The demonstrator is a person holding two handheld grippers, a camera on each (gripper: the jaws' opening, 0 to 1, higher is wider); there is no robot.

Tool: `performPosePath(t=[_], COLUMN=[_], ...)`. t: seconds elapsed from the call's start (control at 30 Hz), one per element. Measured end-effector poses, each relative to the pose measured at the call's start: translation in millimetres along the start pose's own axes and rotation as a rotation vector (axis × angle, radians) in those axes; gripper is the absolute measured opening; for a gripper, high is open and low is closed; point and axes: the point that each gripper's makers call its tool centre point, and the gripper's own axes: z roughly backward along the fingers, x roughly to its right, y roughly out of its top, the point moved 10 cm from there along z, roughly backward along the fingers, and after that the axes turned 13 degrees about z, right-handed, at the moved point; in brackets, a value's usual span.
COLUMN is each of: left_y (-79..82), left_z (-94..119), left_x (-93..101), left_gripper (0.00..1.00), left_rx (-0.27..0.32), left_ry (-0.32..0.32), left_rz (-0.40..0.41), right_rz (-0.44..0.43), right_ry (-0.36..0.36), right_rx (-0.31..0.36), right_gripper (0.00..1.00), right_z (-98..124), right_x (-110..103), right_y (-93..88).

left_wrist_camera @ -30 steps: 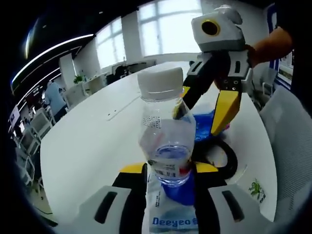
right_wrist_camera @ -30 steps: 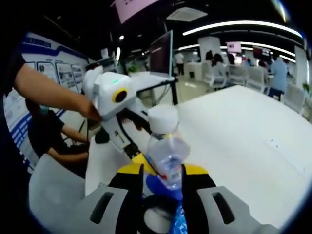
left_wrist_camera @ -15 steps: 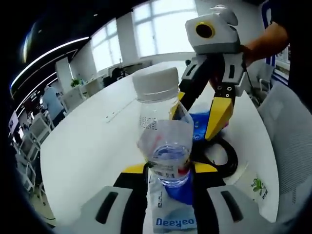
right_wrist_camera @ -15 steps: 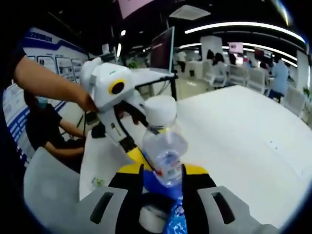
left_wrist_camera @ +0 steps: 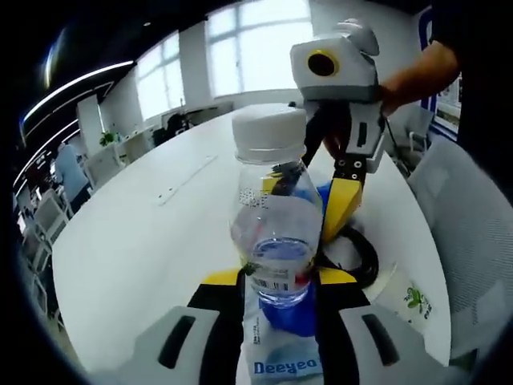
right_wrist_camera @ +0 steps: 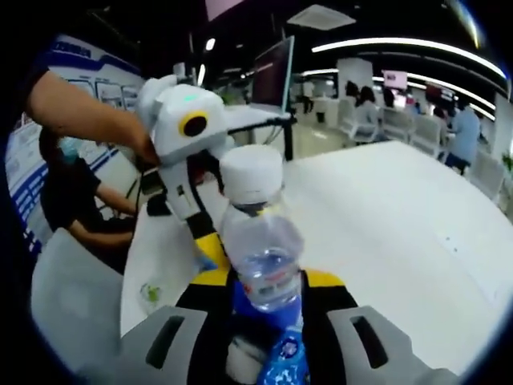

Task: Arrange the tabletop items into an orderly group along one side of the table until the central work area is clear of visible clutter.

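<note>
A clear water bottle (left_wrist_camera: pixel 276 233) with a white cap and a little water stands upright between my left gripper (left_wrist_camera: pixel 278 281) jaws, which are shut on its base. My right gripper comes in from the upper right with its yellow fingers (left_wrist_camera: pixel 341 210) spread to either side of the bottle's middle. In the right gripper view the same bottle (right_wrist_camera: pixel 260 241) rises between my open right gripper (right_wrist_camera: pixel 268 281) jaws. The left gripper's yellow finger (right_wrist_camera: pixel 210 247) shows just left of it.
A white Deeyeo tissue pack (left_wrist_camera: pixel 284 365) lies under my left jaws. A blue packet (left_wrist_camera: pixel 324 195) and a black tape roll (left_wrist_camera: pixel 366 258) sit behind the bottle, near the white table's edge (left_wrist_camera: pixel 425 321). A grey chair (left_wrist_camera: pixel 469 216) stands beyond the edge. The table (left_wrist_camera: pixel 144 241) stretches left.
The right gripper has moved in closer, and the bottle looks larger in its view. The bottle has stayed fixed between the left jaws.
</note>
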Motion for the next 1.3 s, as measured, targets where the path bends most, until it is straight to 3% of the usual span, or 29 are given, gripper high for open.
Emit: performPosePath(t=[0.27,0.6,0.87,1.3], left_y=[2.8,3.7,5.4,10.4], left_z=[-4.2,-11.1,-10.9,-14.3], left_x=[2.8,15.6,19.0,20.0], left_gripper=[0.34,0.45,0.49,0.53], left_rx=[-0.041,-0.030,0.006,0.070], left_ry=[0.037,0.112,0.162,0.236], left_rz=[0.038,0.115,0.152,0.231], right_rz=[-0.022,-0.038,-0.020,0.017], right_ry=[-0.022,-0.041,-0.046,-0.085], right_rx=[-0.013,-0.019,-0.010,0.008], right_gripper=[0.30,0.27,0.32,0.53], right_z=[0.7,8.8,18.3,44.5], right_x=[-2.2,-6.7,-8.4,-14.3], right_y=[0.6,-2.0,0.0,0.8])
